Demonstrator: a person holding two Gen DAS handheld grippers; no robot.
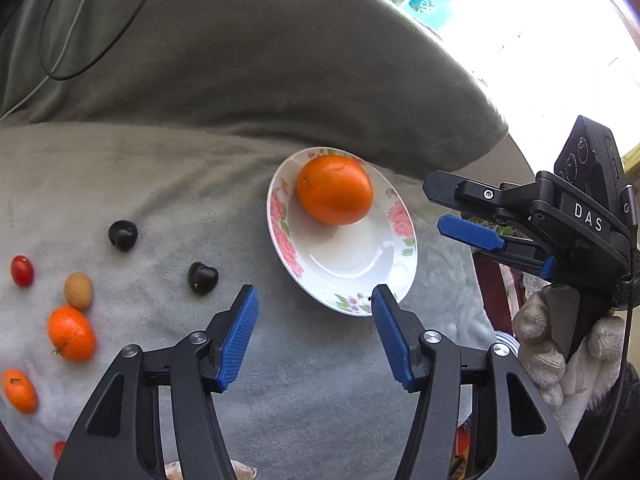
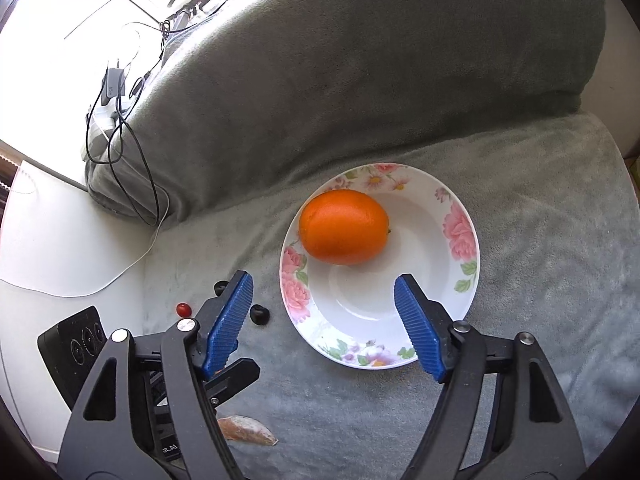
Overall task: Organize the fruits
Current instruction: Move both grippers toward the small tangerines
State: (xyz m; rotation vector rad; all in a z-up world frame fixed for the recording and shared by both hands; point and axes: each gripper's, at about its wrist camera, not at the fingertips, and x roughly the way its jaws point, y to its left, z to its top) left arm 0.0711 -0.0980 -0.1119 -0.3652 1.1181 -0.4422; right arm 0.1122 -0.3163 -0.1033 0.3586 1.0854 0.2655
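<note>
A large orange (image 1: pixel 334 189) lies in a white floral bowl (image 1: pixel 344 264) on a grey blanket; both also show in the right wrist view, orange (image 2: pixel 343 226), bowl (image 2: pixel 460 248). My left gripper (image 1: pixel 315 300) is open and empty, hovering just in front of the bowl. My right gripper (image 2: pixel 323 286) is open and empty over the bowl's near half; it also shows in the left wrist view (image 1: pixel 434 204). Left of the bowl lie two dark cherries (image 1: pixel 123 235) (image 1: pixel 203 277), a cherry tomato (image 1: pixel 21 271), a tan fruit (image 1: pixel 78 290) and two small oranges (image 1: pixel 71 333) (image 1: pixel 19 390).
A grey cushion backrest (image 1: pixel 248 72) rises behind the bowl. Cables and a charger (image 2: pixel 114 88) lie at the cushion's left end. A white surface (image 2: pixel 60 232) borders the blanket. A gloved hand (image 1: pixel 548 344) holds the right gripper.
</note>
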